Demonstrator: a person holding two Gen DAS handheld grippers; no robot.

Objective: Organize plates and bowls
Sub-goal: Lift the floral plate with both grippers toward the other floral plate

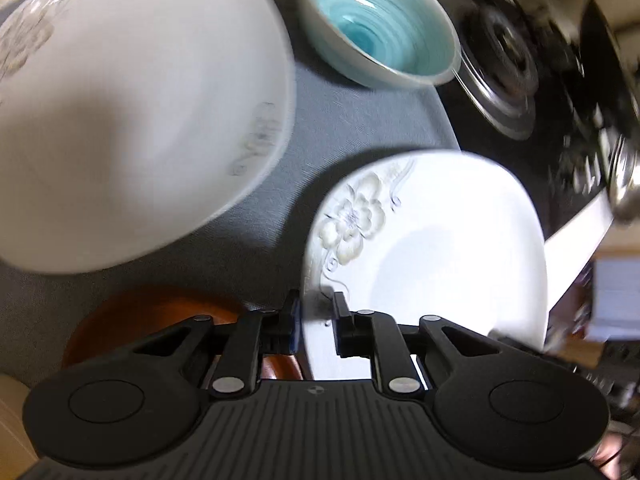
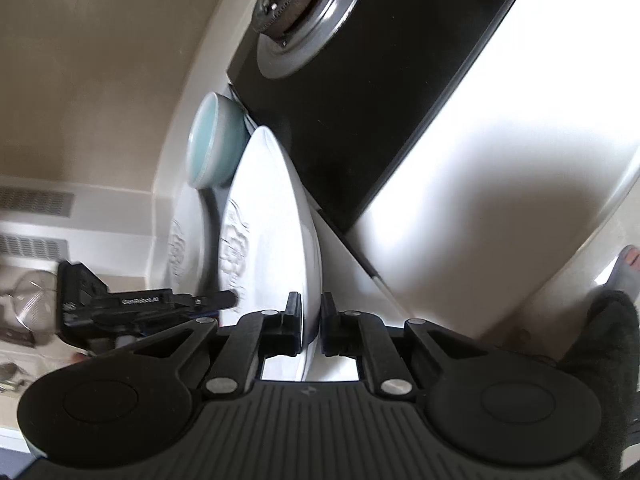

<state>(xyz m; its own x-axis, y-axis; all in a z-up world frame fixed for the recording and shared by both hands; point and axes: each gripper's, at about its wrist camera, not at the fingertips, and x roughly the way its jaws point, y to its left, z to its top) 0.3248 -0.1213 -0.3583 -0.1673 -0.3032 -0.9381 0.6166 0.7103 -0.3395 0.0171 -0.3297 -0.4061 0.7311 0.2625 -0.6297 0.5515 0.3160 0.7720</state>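
Right now both tools clamp one flowered plate (image 1: 432, 248), the left tool (image 1: 316, 320) on its near rim, the right tool (image 2: 310, 322) narrowly shut on the opposite rim.

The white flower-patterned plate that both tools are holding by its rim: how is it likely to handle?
The flower-patterned plate looks like glazed ceramic, so probably stiff, fairly heavy and breakable if dropped. Its glossy surface suggests that it could slip, since the left tool and the right tool pinch only its thin rim. In the right wrist view it stands nearly on edge, so it may swing.
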